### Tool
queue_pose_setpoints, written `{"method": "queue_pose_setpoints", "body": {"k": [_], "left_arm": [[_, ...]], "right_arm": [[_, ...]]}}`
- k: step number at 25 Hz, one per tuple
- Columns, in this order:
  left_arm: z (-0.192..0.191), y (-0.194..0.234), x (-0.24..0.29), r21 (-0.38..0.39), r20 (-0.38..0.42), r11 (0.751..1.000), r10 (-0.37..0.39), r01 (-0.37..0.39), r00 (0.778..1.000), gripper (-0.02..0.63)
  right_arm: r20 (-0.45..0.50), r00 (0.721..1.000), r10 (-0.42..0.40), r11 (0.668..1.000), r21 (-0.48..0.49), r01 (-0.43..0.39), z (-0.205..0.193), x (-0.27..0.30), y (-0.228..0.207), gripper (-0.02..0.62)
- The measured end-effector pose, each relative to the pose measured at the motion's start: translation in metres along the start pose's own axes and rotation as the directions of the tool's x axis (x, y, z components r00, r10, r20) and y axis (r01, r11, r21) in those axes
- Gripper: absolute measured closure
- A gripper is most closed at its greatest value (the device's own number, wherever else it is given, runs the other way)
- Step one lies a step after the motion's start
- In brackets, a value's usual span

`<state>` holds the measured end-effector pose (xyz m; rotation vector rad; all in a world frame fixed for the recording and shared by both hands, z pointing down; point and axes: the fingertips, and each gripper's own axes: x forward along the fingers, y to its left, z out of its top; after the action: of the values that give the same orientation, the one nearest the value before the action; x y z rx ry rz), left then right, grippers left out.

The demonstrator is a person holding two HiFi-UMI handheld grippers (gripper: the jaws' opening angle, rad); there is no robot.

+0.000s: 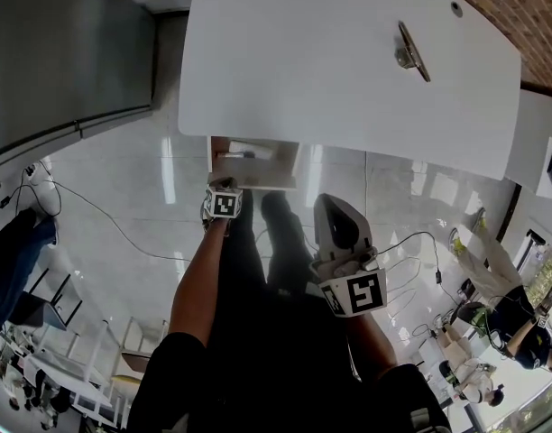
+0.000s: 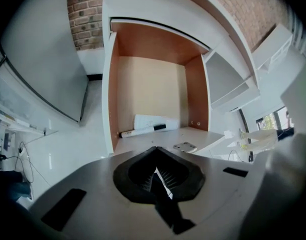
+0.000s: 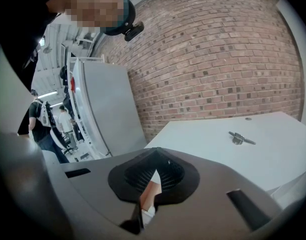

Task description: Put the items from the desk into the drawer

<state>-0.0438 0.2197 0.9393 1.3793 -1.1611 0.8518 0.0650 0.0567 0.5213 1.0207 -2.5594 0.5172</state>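
1. Far left: grey cabinet. Below it, cables trail over the glossy floor.
2. L gripper is left of centre, pointing steeply down, just at the front edge of the drawer. Jaws are pressed together w/ nothing between them. Can't tell if the tips touch the drawer.
3. The drawer is pulled out from under the desk; it has brown walls and a paler inner panel. In the left gripper view, a pen w/ black cap and a white roll lie inside, side by side along one edge. A small metal plate sits on the white surface just in front.
4. R gripper is right of the drawer and apart from it, pointing toward the desk at a shallow tilt. Jaws are near together, only a thin slit showing, and grip nothing.
5. A metal piece lies on the desk top, right half, well apart from both grippers and not in the drawer.
6. Brick wall is behind the desk. People stand at far right, lower corner.
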Motion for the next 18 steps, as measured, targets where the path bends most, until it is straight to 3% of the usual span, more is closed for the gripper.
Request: {"method": "queue_pose_setpoints", "body": {"k": [6, 9, 11, 14, 15, 18], "left_arm": [[0.022, -0.015, -0.048, -0.055, 0.147, 0.996, -0.061, 0.069, 0.987, 0.606], [0.055, -0.032, -0.098, -0.069, 0.280, 0.990, -0.096, 0.120, 0.955, 0.606], [0.081, -0.045, -0.140, -0.027, 0.367, 0.991, -0.115, 0.134, 0.923, 0.606], [0.129, -0.062, -0.216, 0.085, 0.503, 0.990, -0.138, 0.110, 0.853, 0.606], [0.152, -0.066, -0.243, 0.124, 0.555, 0.987, -0.153, 0.101, 0.818, 0.606], [0.217, -0.086, -0.327, 0.219, 0.700, 0.973, -0.205, 0.068, 0.684, 0.606]], "right_arm": [[0.041, 0.999, -0.019, 1.000, 0.001, 0.019, 0.014, -0.014, -0.002, 0.597], [0.061, 0.998, -0.031, 1.000, -0.003, 0.031, 0.024, -0.024, -0.006, 0.597], [0.081, 0.996, -0.039, 0.999, -0.003, 0.040, 0.034, -0.032, -0.008, 0.598], [0.130, 0.990, -0.060, 0.998, -0.015, 0.062, 0.052, -0.040, -0.011, 0.597], [0.159, 0.985, -0.069, 0.997, -0.027, 0.074, 0.061, -0.039, -0.014, 0.597], [0.232, 0.967, -0.104, 0.992, -0.039, 0.116, 0.085, -0.040, -0.026, 0.597]]}}
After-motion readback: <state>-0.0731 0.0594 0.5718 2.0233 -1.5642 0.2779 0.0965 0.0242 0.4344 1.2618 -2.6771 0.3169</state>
